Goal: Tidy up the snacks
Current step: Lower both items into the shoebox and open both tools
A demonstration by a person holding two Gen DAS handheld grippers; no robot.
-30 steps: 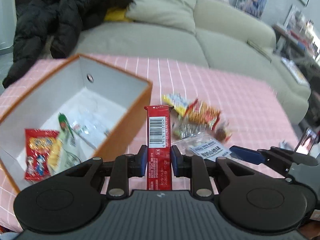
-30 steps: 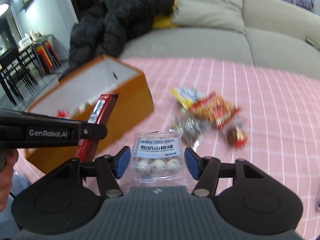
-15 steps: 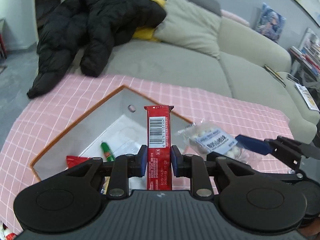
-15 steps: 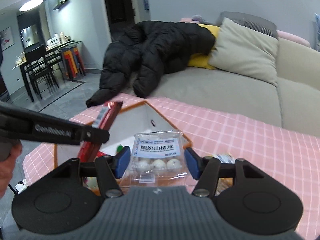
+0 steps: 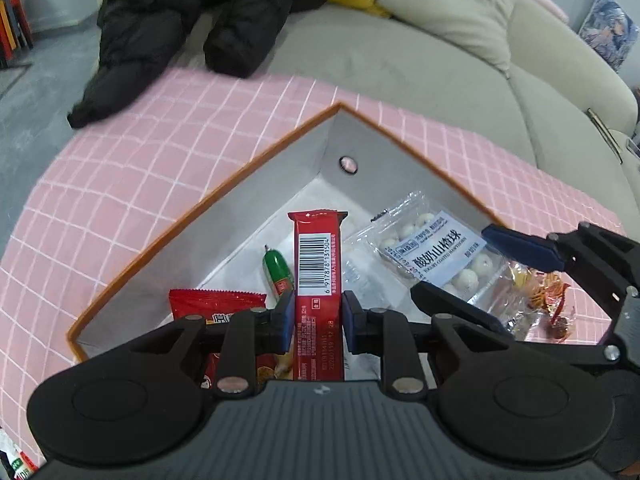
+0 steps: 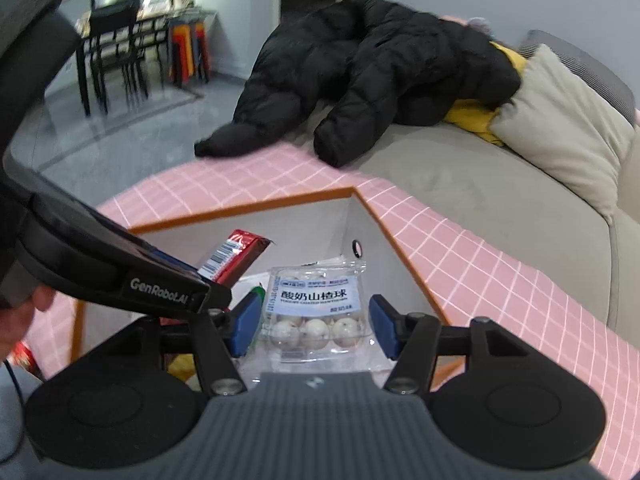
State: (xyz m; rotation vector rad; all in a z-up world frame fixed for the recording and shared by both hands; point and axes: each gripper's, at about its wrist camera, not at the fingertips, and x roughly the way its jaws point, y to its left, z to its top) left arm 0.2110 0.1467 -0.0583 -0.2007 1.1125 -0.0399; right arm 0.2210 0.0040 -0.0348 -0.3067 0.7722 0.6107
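Both tools, formerly beside it, now above box (image 5: 208, 208).

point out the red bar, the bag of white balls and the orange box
red bar (image 5: 319, 264), left wrist view, on its barcode
bag of white balls (image 6: 315, 307), right wrist view, on its label
orange box (image 5: 280, 148), left wrist view, on its rim

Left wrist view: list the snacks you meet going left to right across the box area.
Red crinkle-edged snack packet → green-capped tube → red barcode snack bar held in the left gripper → clear pack of white yogurt hawthorn balls → orange-and-red wrapped snacks on the pink cloth.
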